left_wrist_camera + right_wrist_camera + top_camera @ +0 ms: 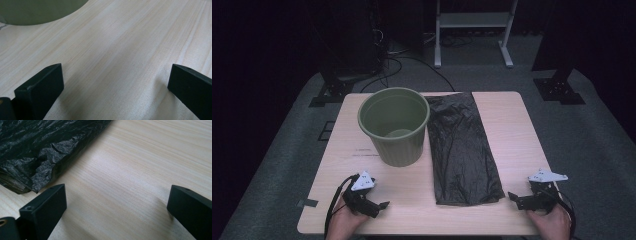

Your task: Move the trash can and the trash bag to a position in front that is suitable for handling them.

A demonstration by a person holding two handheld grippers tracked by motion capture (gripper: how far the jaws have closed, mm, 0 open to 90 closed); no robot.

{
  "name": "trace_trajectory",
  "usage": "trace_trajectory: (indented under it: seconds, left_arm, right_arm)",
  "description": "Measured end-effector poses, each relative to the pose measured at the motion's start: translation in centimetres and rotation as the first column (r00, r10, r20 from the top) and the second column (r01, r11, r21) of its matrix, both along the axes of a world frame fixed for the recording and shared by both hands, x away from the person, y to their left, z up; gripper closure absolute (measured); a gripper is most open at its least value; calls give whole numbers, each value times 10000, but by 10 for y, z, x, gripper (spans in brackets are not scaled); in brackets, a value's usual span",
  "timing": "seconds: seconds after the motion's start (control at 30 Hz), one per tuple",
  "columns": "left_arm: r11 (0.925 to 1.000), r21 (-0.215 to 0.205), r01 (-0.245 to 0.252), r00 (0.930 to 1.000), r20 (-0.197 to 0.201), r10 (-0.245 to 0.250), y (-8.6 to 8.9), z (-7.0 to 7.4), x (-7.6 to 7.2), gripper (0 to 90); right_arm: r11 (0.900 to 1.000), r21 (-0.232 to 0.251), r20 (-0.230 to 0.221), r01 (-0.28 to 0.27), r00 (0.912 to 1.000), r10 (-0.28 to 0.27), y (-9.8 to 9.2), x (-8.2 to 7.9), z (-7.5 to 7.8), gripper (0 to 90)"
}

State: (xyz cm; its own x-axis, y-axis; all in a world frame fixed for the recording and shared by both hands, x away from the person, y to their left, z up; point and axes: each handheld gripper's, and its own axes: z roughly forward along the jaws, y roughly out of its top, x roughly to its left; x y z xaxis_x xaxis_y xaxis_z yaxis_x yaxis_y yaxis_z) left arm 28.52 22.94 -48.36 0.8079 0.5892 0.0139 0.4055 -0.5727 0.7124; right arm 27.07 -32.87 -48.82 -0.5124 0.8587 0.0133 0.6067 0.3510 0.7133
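The black bin bag [463, 150], folded flat into a long strip, is laid on the wooden table [507, 115] just to the right of the green bin [394, 125], its length running from the far edge toward the near one, presumably so that it can be taken up and fitted as a liner. The left gripper [379, 206] is rested nearer than the bin, the right gripper [516, 197] beyond the bag's near corner. Both are held with jaws wide apart and nothing between them.
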Motion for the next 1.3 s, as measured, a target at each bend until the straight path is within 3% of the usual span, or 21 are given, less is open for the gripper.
trace_trajectory:
  seconds: [0.23,0.43,0.67,0.8,0.97,1.2,1.3]
  left_arm:
    - [10000,-2,-17,10000,-2,17,0,0,0,0]
    - [10000,12,-79,10000,7,79,0,0,-1,0]
    - [10000,7,-81,10000,2,81,0,0,-1,0]
    - [10000,10,-96,10000,3,96,0,0,-1,0]
    - [10000,9,-96,10000,9,96,0,0,-1,0]
    - [10000,8,-96,10000,5,96,0,0,-1,0]
    - [10000,7,-99,10000,5,99,0,0,-1,0]
  right_arm:
    - [10000,9,39,78,10000,-78,-1,0,0,25]
    - [9982,539,-47,256,9997,-254,-6,1,5,46]
    - [9975,681,-52,161,9999,-158,1,3,14,68]
    - [9956,914,29,-196,9998,194,12,7,24,126]
    - [9941,950,79,-522,9986,517,28,11,30,127]
    - [9951,753,-242,-647,9975,667,45,21,25,145]
    - [9946,724,-451,-740,9960,774,49,23,21,215]
